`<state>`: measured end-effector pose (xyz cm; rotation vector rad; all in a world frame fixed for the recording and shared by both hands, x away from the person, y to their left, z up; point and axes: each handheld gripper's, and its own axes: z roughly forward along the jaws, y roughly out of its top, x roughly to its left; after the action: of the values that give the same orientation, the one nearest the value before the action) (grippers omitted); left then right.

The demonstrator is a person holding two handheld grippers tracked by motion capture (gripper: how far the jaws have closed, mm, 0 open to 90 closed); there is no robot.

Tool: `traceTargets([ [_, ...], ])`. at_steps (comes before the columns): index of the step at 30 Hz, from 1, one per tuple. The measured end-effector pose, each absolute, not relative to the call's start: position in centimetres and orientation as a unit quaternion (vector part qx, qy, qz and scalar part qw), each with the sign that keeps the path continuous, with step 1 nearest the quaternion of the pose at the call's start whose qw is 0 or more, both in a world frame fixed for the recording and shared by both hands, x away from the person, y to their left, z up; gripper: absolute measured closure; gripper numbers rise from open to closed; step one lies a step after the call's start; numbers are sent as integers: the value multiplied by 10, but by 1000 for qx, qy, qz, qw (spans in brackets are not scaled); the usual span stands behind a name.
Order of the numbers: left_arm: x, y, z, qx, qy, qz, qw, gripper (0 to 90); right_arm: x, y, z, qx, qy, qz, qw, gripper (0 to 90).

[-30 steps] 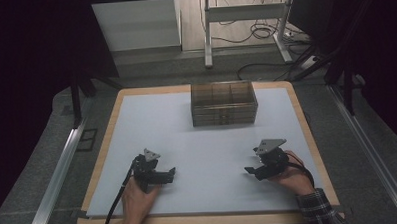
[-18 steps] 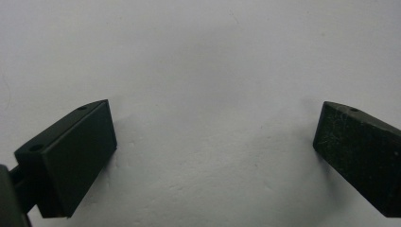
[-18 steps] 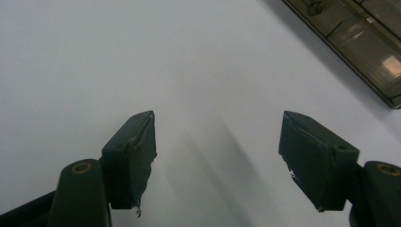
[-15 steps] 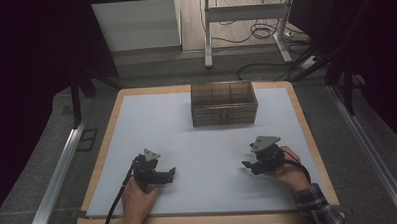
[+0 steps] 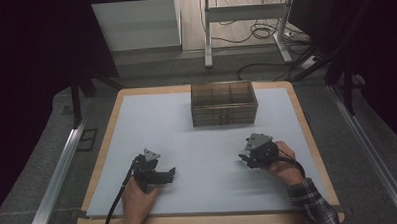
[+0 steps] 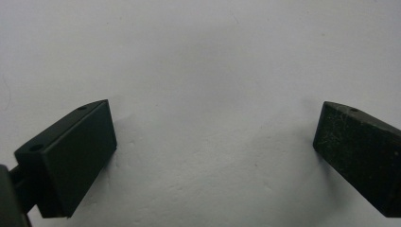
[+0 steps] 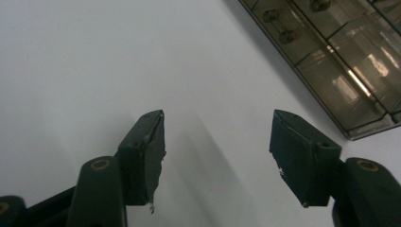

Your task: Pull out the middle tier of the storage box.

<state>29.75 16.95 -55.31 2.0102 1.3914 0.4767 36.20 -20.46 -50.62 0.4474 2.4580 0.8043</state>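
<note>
Left gripper (image 6: 215, 156): matte black jaws spread wide, nothing between. Right gripper (image 7: 217, 156) has just been closing, half open over the smooth white mat (image 5: 187, 122). Smoky, seemingly plastic box (image 5: 224, 103) at twelve o'clock.

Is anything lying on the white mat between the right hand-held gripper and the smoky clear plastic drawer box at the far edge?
Nothing visible. The right hand-held gripper, jaws apart and empty, has bare white mat between it and the smoky clear plastic drawer box; the right gripper view shows the same open stretch.

Dim rm, grey floor (image 5: 47, 147), cables (image 5: 264, 32)
</note>
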Motion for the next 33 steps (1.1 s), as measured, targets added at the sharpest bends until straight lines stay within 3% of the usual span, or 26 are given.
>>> traceTargets([
  [26,297,169,-553,765,529,181,320,0,376,-184,-508,120,894,255,350,514],
  [33,297,169,-553,765,529,181,320,0,379,-181,-509,114,892,245,364,517],
])
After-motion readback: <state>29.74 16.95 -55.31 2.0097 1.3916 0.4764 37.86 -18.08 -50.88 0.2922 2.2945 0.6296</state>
